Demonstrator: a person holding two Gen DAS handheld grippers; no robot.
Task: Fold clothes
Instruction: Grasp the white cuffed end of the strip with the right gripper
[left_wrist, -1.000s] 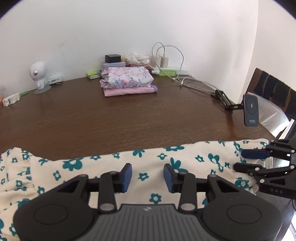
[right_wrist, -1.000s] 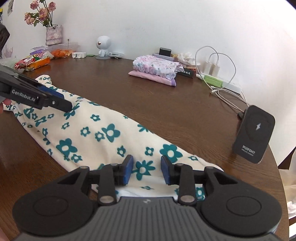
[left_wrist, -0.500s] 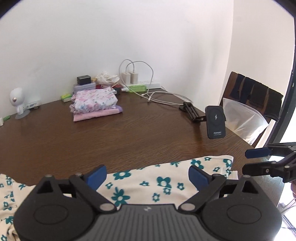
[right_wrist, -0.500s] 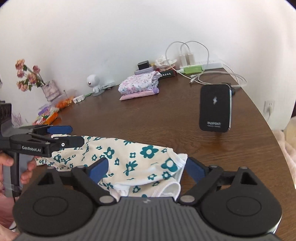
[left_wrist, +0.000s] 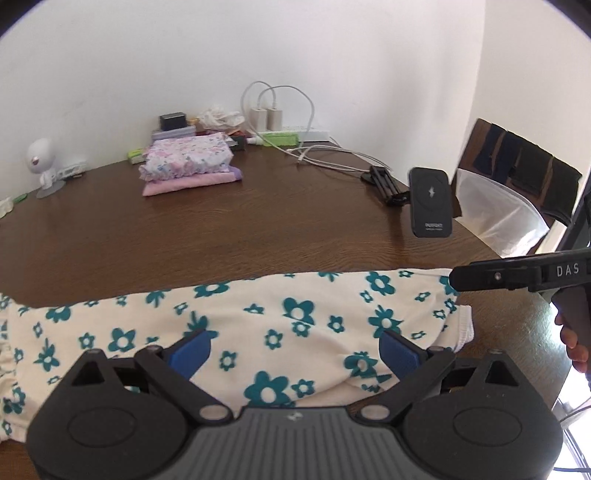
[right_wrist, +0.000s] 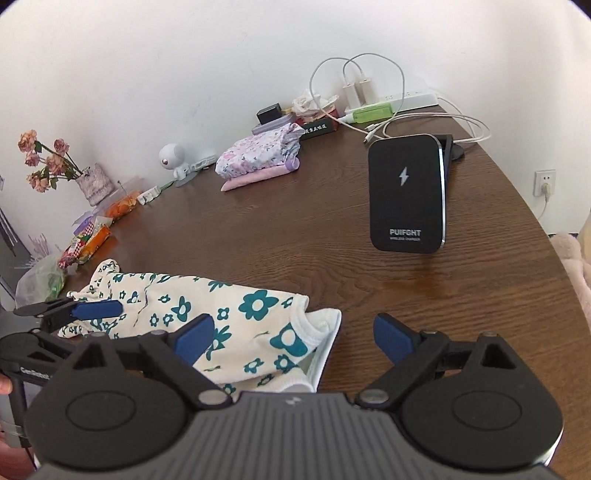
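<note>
1 flower cloth (left_wrist: 258, 325) low in frame | 1 folded pile (left_wrist: 188, 166) upper left | 1 charger (right_wrist: 406, 195) right | left gripper (left_wrist: 295, 350) wide apart, empty | right gripper (right_wrist: 293, 338) wide apart, empty

Garment (left_wrist: 258, 325): cream, teal flower print, white ribbed hem.
Table (left_wrist: 258, 229): dark brown woodgrain.
Folded stack (left_wrist: 188, 162), 11 o'clock: white-lilac floral over plain pink.
Charger (right_wrist: 406, 192), 1 o'clock: black, white bolt mark.
Left gripper (left_wrist: 295, 350), right gripper (right_wrist: 293, 338): black, blue pads.
Wall (left_wrist: 295, 55): white.
</note>
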